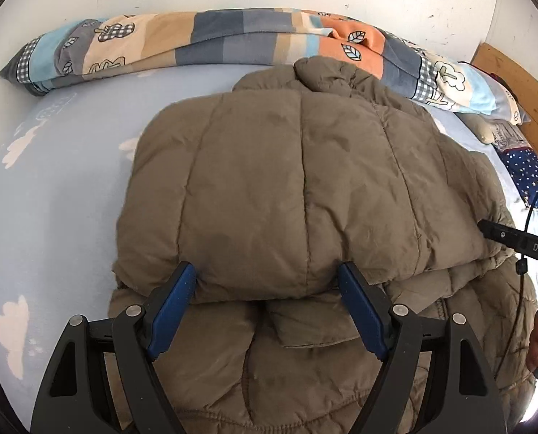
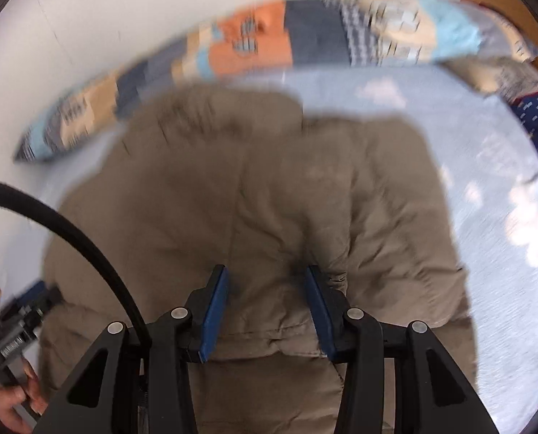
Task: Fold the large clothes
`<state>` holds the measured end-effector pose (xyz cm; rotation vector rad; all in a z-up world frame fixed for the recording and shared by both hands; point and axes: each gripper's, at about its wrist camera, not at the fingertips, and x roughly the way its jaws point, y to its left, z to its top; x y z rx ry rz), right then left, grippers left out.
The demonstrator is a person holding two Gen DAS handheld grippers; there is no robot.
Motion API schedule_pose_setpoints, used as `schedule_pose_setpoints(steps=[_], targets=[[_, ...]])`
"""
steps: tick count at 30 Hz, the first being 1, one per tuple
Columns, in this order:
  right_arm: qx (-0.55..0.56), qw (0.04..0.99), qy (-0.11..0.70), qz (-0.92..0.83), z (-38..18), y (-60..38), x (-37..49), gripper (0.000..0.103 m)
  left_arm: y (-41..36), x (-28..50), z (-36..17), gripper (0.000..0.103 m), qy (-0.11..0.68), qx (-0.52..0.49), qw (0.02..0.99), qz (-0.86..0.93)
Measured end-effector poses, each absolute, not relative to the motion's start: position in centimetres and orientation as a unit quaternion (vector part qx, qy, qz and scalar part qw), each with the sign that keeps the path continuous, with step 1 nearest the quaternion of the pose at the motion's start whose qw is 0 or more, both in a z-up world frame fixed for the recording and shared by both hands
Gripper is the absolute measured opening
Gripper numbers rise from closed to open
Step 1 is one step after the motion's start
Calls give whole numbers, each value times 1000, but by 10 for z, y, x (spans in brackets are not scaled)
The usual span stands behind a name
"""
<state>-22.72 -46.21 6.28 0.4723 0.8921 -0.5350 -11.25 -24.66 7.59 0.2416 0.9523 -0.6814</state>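
One puffy brown jacket (image 1: 287, 188) lies on the bed (image 1: 59, 188), its upper part doubled over the lower so the fold edge faces me, part-way through being folded. My left hand-held gripper (image 1: 267, 275) hangs just over that fold edge with its two blue pads wide apart; the padded roll sits between them, but I judge they are not squeezing it, more likely steadying the bundle so it does not spring open. My right hand-held gripper (image 2: 267, 282) hovers over the other side of the jacket, jaws partly apart with nothing clamped between them; its view is smeared, so I cannot tell whether the pads brush the fabric. In the left view its black finger tip lies at the jacket's right edge.

By count: one jacket, two hand-held grippers, one patchwork quilt (image 1: 211, 43) rolled along the wall, likely pushed back to free space, one star-print blue cloth (image 1: 529, 177) near the wooden headboard (image 1: 515, 79), and one black cable (image 2: 70, 231).
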Motion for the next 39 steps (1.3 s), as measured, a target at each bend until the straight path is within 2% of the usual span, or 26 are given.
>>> schedule_pose_setpoints(steps=[4, 9, 14, 19, 26, 30, 36, 39], targets=[[214, 845, 421, -252, 70, -463, -227, 48, -246, -116, 93, 80, 429, 112, 838, -319], [228, 874, 364, -228, 113, -451, -249, 48, -229, -136, 135, 80, 368, 101, 867, -322], [206, 890, 335, -229, 144, -429, -281, 48, -191, -171, 177, 80, 305, 101, 895, -309], [183, 903, 306, -238, 165, -404, -334, 48, -144, -213, 202, 80, 276, 83, 909, -301], [173, 919, 246, -256, 187, -367, -421, 48, -76, -281, 191, 80, 287, 80, 910, -288], [184, 916, 231, -273, 181, -346, -471, 48, -52, -314, 172, 80, 307, 88, 912, -257], [191, 903, 267, -277, 137, -304, -503, 49, -57, -349, 119, 80, 395, 73, 883, -244], [182, 900, 295, -265, 121, -279, -501, 49, -68, -363, 101, 81, 414, 89, 871, -248]])
